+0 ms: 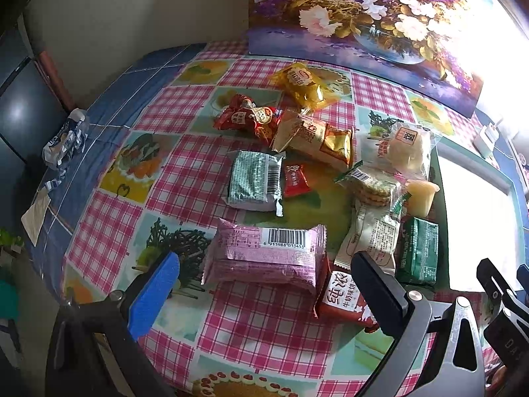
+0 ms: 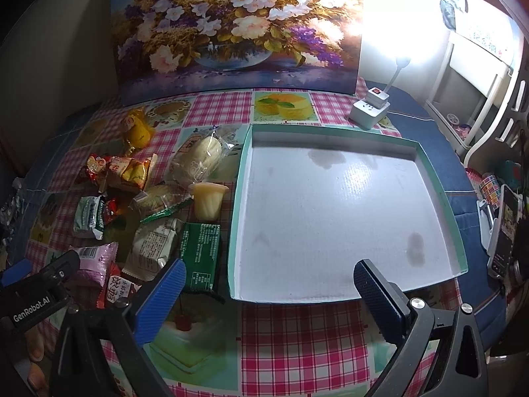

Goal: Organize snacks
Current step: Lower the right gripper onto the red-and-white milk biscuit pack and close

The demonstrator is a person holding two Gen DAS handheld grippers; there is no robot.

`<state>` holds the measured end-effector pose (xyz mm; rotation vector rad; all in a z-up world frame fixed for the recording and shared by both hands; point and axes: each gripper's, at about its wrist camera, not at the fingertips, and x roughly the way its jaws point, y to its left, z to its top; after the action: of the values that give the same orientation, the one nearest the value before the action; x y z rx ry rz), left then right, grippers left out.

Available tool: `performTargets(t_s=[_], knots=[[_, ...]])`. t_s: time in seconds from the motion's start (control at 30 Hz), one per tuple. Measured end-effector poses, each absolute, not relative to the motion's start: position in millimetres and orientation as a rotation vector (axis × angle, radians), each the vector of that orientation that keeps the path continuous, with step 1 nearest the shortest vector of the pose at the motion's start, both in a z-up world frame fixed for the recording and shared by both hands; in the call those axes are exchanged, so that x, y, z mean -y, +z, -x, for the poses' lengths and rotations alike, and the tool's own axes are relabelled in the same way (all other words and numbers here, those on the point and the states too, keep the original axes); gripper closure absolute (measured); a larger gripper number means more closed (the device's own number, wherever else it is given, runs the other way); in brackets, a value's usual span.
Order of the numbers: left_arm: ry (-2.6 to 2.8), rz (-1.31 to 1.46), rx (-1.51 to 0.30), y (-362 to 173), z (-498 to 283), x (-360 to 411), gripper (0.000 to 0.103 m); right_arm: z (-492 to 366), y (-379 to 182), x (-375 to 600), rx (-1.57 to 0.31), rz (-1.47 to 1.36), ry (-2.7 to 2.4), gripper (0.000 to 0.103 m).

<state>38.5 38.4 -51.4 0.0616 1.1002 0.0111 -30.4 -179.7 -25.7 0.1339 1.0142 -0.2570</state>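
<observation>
Both hand-held grippers, left (image 1: 264,284) and right (image 2: 269,284), gape wide, holding nothing. Snacks (image 1: 297,165) sit piled beside the empty tray (image 2: 436,182); overlapping slippery wrappers could mean grabbing two.

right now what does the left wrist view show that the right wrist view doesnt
Only the left wrist view shows the crumpled blue and white wrapper on the blue cloth at the table's far left edge, and the full barcode face of the pink snack pack.

Only the right wrist view shows the whole white tray, with nothing in it, plus the power strip cube and the phone at the right edge.

Both show the snack pile, including the jelly cup and dark green pack, the flower painting, and open jaws.
</observation>
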Motion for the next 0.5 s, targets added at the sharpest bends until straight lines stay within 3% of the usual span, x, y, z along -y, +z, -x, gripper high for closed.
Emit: performTargets(t_s=[0.5], knots=[[0.118, 0.057, -1.143, -69.1, -48.1, -89.0, 0.000, 15.5, -40.9, 140.1, -1.047, -0.084, -0.085, 0.000]])
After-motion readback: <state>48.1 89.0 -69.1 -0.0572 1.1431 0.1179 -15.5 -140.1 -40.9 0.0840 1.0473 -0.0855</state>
